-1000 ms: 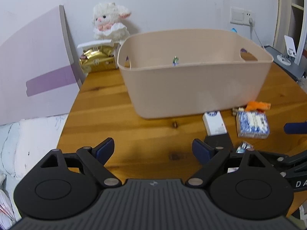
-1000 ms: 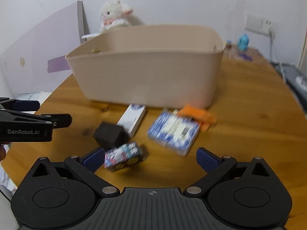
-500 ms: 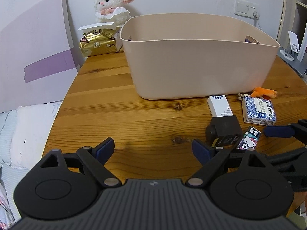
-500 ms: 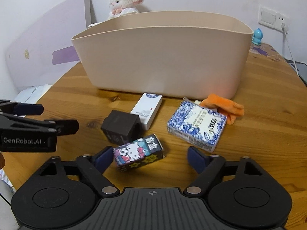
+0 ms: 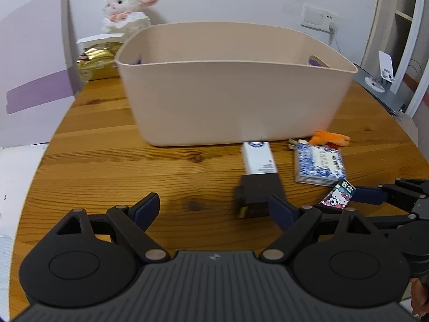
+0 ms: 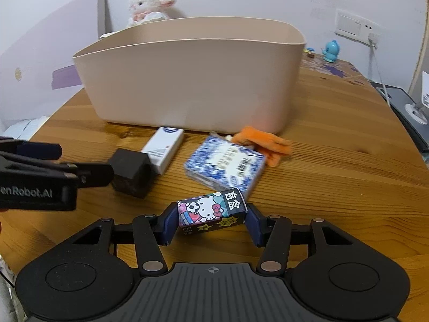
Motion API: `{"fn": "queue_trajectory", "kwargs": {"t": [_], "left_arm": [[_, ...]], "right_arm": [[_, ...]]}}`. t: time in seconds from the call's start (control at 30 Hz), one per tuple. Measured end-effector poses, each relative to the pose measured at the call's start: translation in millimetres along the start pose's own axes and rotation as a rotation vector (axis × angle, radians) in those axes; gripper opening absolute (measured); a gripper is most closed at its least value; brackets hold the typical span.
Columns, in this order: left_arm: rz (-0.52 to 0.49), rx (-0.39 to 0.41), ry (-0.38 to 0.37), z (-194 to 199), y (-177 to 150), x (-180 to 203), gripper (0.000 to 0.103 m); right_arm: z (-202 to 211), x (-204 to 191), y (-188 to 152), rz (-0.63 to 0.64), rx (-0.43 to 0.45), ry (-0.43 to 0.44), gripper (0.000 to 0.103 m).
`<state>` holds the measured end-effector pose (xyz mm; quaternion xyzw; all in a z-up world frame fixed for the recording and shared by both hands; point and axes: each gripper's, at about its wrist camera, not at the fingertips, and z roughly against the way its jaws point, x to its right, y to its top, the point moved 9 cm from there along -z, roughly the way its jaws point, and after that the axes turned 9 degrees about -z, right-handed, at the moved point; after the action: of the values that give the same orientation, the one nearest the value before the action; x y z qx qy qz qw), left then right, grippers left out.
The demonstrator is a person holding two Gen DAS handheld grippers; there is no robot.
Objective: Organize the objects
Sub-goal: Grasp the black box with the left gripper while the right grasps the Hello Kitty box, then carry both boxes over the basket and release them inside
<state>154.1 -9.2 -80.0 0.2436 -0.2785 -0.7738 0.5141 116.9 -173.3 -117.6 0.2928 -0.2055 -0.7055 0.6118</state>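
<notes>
My right gripper (image 6: 211, 224) is shut on a small cartoon-cat box (image 6: 211, 210), its pads pressing both ends just above the wooden table (image 6: 335, 187). The same box (image 5: 337, 197) shows at the right of the left wrist view. My left gripper (image 5: 213, 208) is open and low over the table, its right finger beside a black cube (image 5: 257, 190). Behind the cube lie a white carton (image 5: 258, 158), a blue-patterned packet (image 5: 317, 165) and an orange plush piece (image 5: 331, 138). A beige tub (image 5: 236, 102) stands behind them; its inside is hidden.
A plush lamb (image 5: 127, 10), a gold packet (image 5: 99, 61) and a leaning purple-white board (image 5: 34, 67) sit at the back left. A blue figurine (image 6: 331, 51) and a grey device (image 5: 380, 91) are at the back right. The table's rounded edge curves along the left.
My right gripper has closed on the cartoon-cat box, which earlier lay loose between its open fingers. My left gripper has shifted closer to the black cube and stays open.
</notes>
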Motion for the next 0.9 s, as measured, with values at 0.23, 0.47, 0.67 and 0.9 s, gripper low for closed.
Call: {"fn": "queue_trajectory", "kwargs": {"t": [0.23,0.47,0.67,0.9], "left_arm": [[0.004,-0.03,-0.029,-24,1,19,0.089],[-0.032,-0.047,-0.017,-40,1,26,0.062],[-0.021,-0.036,-0.017,-34,1,22,0.047],[-0.037,0.007,-0.01,-8,6,17,0.047]], "right_arm": [[0,12,3,-0.023,0.003,-0.014,0.05],[-2,17,4,-0.032,0.008,-0.016,0.048],[8,15,9,-0.027,0.034,-0.009,0.048],[37,12,24,-0.017,0.103,0.011,0.048]]}}
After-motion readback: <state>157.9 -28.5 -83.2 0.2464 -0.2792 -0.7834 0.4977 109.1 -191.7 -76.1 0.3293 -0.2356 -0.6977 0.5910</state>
